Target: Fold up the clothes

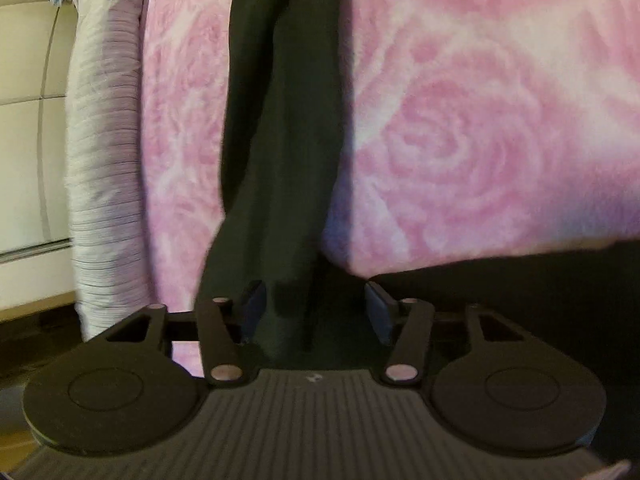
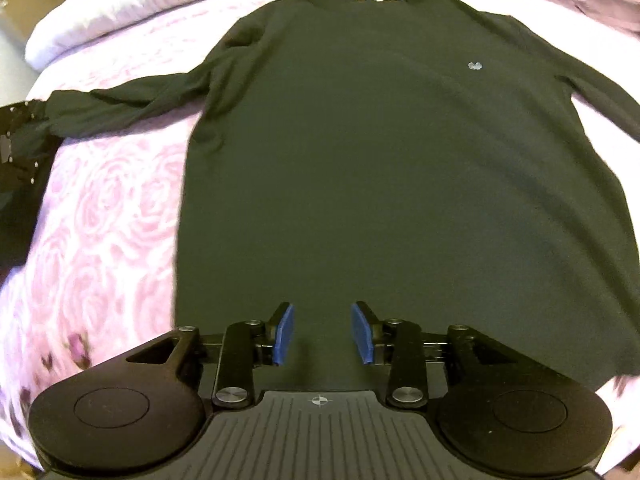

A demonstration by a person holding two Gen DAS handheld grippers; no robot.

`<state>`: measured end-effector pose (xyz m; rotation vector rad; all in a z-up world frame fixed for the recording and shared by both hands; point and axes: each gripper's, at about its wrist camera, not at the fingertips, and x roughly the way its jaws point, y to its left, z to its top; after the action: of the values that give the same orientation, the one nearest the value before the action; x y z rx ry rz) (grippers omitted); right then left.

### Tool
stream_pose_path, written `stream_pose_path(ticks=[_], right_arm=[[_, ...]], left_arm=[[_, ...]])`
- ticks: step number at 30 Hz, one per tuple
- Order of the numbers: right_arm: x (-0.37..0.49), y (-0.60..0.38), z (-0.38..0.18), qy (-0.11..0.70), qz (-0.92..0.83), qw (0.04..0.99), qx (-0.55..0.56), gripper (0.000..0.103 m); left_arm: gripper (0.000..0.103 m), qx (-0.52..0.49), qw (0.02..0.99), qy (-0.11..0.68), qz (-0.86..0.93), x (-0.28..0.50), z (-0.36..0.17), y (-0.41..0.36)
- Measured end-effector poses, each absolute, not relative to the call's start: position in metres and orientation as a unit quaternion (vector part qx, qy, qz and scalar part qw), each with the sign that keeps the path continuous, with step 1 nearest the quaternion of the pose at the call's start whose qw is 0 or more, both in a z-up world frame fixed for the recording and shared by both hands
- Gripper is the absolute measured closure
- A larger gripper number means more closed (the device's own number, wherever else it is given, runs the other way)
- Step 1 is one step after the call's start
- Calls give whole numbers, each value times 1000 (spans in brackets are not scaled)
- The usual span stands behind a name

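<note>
Dark green knit, long-sleeved: one sweater [image 2: 400, 168] was recorded lying flat and face up on a bed [image 2: 100, 216] covered in pink rose-print plush, collar at the far end beside a pale ribbed duvet [image 2: 160, 4], hem nearest the right wrist camera. The body's long axis was seen to run straight away from the right gripper [image 2: 322, 334], whose blue-padded jaws were held apart over the hem at about its middle, with nothing between them. One sleeve [image 2: 132, 108] was stretched out sideways to the left, slightly twisted, its cuff ending at the left gripper [image 1: 316, 312]. In the left wrist view that sleeve was seen to run lengthwise away from the jaws, its end lying between the pads; a gap showed on the right pad's side, so whether the cloth was pinched or merely lay there could not be told. The left gripper was judged the nearer to the sleeve, the right to the hem. The opposite sleeve was cut off at the frame edge, its cuff not seen. A small pale emblem [image 2: 475, 66] was noted on the chest. Both views were softened by blur, and the hem's right corner was hard to make out.
</note>
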<state>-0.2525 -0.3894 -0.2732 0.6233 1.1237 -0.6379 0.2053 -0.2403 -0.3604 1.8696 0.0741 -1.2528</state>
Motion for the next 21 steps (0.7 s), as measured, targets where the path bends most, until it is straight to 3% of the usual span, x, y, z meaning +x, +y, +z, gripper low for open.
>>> stream_pose_path(ticks=[2, 4, 7, 12, 17, 21], right_arm=[[-233, -378, -273, 515, -290, 754, 288, 66], [-211, -368, -272, 514, -279, 761, 281, 66], [-183, -360, -268, 516, -260, 772, 266, 66], [-143, -357, -269, 518, -232, 784, 251, 65], [-125, -365, -276, 523, -214, 786, 249, 65], [-116, -371, -280, 527, -203, 787, 248, 65]], left_arm=[[78, 718, 450, 82, -524, 216, -348, -246], [87, 681, 475, 126, -543, 229, -335, -247], [97, 651, 504, 131, -552, 242, -313, -239], [103, 634, 566, 128, -510, 237, -268, -208], [103, 618, 557, 225, -507, 230, -276, -170], [93, 598, 587, 226, -496, 246, -273, -173]])
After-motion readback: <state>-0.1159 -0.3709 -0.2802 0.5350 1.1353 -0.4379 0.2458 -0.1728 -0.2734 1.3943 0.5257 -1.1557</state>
